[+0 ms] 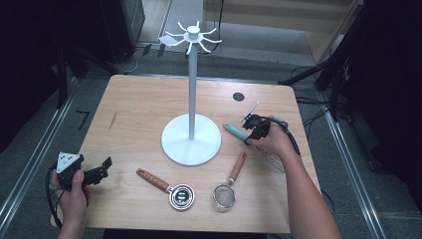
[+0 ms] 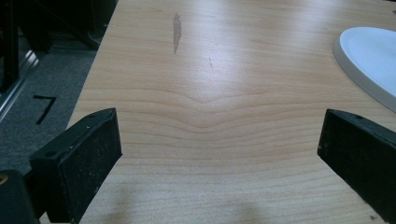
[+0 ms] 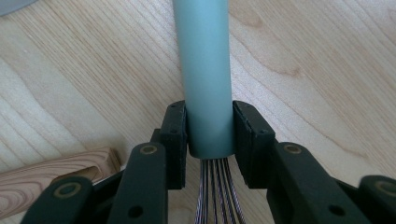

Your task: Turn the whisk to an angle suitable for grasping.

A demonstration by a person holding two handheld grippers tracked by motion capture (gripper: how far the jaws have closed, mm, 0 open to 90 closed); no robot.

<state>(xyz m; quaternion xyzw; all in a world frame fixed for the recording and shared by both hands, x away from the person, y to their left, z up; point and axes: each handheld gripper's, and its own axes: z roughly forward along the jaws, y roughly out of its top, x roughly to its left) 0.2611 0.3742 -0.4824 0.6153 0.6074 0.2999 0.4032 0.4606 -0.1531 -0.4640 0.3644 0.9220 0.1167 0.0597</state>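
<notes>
Whisk (image 3: 205,70) handle clamped in right gripper (image 3: 208,135), forearm angled inward | left gripper (image 2: 219,149) jaws wide, low over table (image 2: 224,84)

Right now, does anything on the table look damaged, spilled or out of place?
Nothing is spilled or broken. The one blemish is a dark smear on the table, far left. The right gripper clamps the whisk squarely by its teal handle.

We see the stand (image 1: 191,139) mid-table (image 1: 134,104), the whisk (image 1: 238,132) to its right, the sieve (image 1: 226,191) and measuring cup (image 1: 174,191) in front, side by side.
</notes>
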